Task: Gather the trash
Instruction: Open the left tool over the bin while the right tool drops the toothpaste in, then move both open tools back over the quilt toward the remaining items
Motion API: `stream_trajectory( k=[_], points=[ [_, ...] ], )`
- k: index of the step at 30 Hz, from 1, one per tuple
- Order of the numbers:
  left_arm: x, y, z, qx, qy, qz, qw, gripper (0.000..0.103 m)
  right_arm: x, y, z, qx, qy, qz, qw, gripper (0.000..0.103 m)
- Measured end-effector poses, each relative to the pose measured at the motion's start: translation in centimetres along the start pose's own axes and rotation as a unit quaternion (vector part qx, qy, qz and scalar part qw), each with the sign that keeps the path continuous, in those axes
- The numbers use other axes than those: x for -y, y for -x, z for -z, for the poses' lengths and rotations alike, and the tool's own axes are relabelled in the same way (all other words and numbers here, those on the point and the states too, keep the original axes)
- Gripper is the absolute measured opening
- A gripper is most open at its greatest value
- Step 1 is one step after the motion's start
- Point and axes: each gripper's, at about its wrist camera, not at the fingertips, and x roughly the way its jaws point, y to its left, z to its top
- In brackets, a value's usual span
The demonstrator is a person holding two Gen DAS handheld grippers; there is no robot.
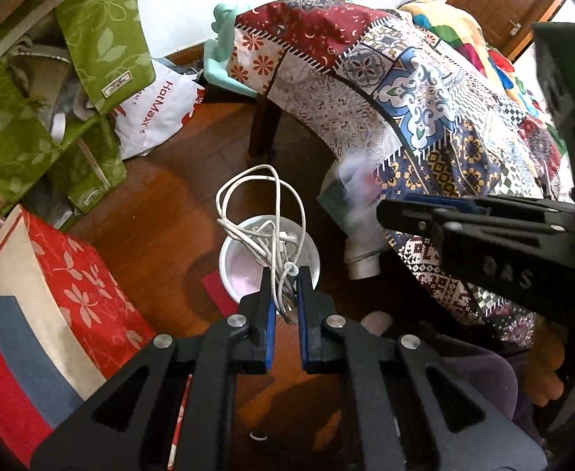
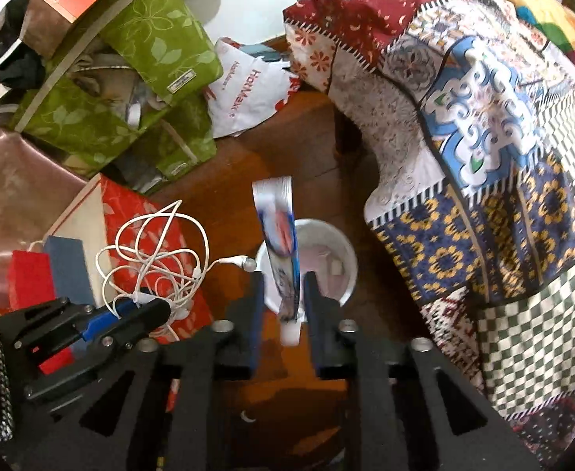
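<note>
Trash shown in two views, both pieces held above a white cup-shaped bin on the wooden floor.

Left wrist view: the left gripper (image 1: pixel 284 288) is clenched on a tangle of white earphone cable (image 1: pixel 261 212); the cable is thin, glossy and limp, its loops rising above the fingertips and hanging over the mouth of the white bin (image 1: pixel 314 265); the bin is round, smooth-walled, with a pale pinkish inside in which a few white scraps seem to lie; the right gripper (image 1: pixel 389 212) enters from the right, its tip overlapping a blurred white tube, so its state cannot be told from this view; a patchwork quilt (image 1: pixel 385 90), soft and draped, hangs just beside the bin.

Right wrist view: the right gripper (image 2: pixel 285 294) is closed on a toothpaste tube (image 2: pixel 281 243), a flattened, crimped plastic tube held cap downward (image 2: pixel 290 333), directly over the bin (image 2: pixel 346 271); the left gripper (image 2: pixel 146 308) grips the cable (image 2: pixel 157 243) to the left, near the bin but not above it here; green leaf-print fabric boxes (image 2: pixel 146 59) and a crumpled white plastic bag (image 2: pixel 248 90) lie beyond.

Progress, as a judgement: both items are picked up but not yet dropped; release into the bin remains, and the loose bag may follow.
</note>
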Motion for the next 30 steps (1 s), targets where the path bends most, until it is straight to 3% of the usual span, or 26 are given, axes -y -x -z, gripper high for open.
stream_trajectory(
  k=[2,10,12,14,15,22,30],
  points=[
    [0.2,-0.5,-0.5,-0.003,-0.001,-0.003,1.0,0.008,-0.1,0.2,-0.2,0.007,0.009,0.006,1.0,0.036],
    [1.0,-2.3,-3.0,-0.019,-0.001,-0.007,0.9998,0.009,1.1,2.2,-0.2,0.031,0.007,0.006,0.999,0.036],
    [1.1,-2.8,-3.6,-0.026,0.001,-0.01,0.9996,0.015,1.4,2.7,-0.1,0.035,0.006,0.008,0.999,0.036],
    [1.2,-3.1,-4.0,-0.034,0.006,-0.022,0.9992,0.034,1.7,3.2,0.1,0.038,0.004,0.009,0.999,0.036],
    [1.3,-3.0,-4.0,-0.033,0.007,-0.027,0.9991,0.035,1.7,3.5,0.3,0.04,0.004,0.009,0.999,0.036],
    [2.1,-0.3,-3.5,-0.01,-0.004,-0.027,0.9996,0.035,2.0,5.5,1.7,0.054,0.009,0.012,0.998,0.036],
    [4.6,5.6,-2.3,0.043,-0.04,-0.04,0.9975,0.035,1.9,9.4,3.7,0.091,0.012,0.014,0.996,0.036]
  ],
)
